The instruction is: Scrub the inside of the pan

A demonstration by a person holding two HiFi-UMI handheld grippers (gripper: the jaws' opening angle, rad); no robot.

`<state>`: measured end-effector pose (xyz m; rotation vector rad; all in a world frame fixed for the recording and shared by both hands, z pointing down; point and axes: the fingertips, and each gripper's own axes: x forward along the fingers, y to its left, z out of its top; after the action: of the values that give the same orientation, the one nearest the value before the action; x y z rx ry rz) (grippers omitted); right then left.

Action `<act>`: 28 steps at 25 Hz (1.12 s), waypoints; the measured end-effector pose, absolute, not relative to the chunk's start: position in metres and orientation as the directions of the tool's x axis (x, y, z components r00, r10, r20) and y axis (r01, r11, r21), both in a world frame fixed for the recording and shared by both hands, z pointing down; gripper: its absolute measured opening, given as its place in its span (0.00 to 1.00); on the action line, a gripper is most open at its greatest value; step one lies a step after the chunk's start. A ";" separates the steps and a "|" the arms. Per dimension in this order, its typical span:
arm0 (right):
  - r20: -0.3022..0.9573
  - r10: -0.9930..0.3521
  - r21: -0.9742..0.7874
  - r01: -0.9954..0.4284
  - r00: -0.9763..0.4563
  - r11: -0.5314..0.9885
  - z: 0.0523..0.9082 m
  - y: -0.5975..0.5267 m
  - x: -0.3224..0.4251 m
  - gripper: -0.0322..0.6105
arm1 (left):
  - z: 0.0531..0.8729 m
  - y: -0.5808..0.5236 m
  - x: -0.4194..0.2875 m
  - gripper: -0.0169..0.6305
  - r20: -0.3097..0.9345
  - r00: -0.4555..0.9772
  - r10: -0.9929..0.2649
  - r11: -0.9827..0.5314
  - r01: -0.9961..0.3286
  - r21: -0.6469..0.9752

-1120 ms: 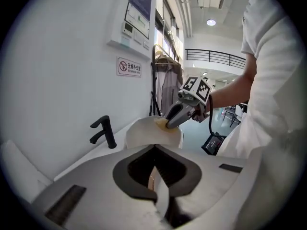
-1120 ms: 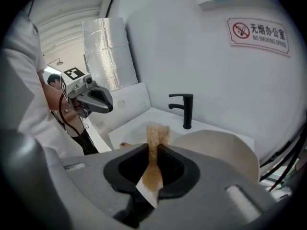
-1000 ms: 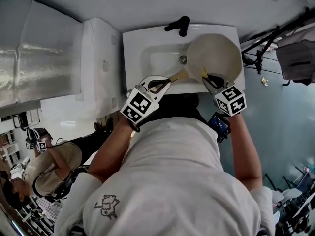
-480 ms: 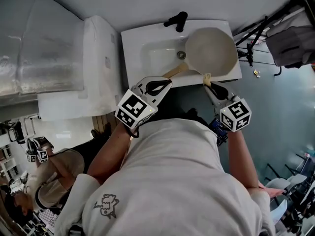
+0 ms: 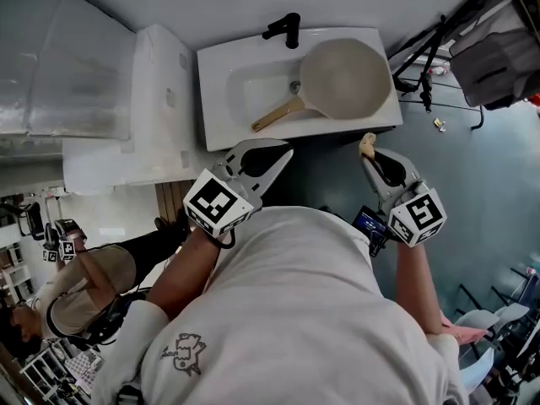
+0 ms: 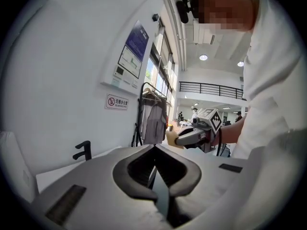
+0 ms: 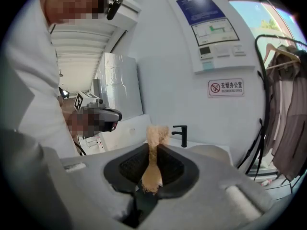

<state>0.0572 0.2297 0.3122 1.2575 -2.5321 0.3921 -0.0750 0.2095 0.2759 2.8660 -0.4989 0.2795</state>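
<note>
The pan lies at the right end of the sink, and both tools hang short of its front edge, left gripper closed and empty, right gripper pinching the sponge, so scrubbing looks finished or paused.

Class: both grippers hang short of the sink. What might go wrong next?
1. The pan lies loose in the sink; the left gripper is shut and empty, so scrubbing may shove it about.
2. The right gripper pinches only a thin strip of sponge, which may slip out.
</note>
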 end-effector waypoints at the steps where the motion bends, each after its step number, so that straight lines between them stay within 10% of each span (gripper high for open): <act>1: 0.358 -0.728 -0.107 -0.801 -0.584 0.590 0.308 0.240 0.067 0.13 | 0.270 0.219 -0.066 0.03 0.210 0.926 -0.314 -0.920 -0.351 0.172; 28: 0.205 -0.717 -0.135 -0.744 -0.667 0.654 0.268 0.432 0.174 0.12 | 0.231 0.405 0.057 0.03 0.152 0.912 -0.382 -0.904 -0.403 0.141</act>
<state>0.1740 0.4325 0.2683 1.2141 -2.7343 0.3135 0.0570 0.4047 0.2313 2.9044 -0.6005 0.1808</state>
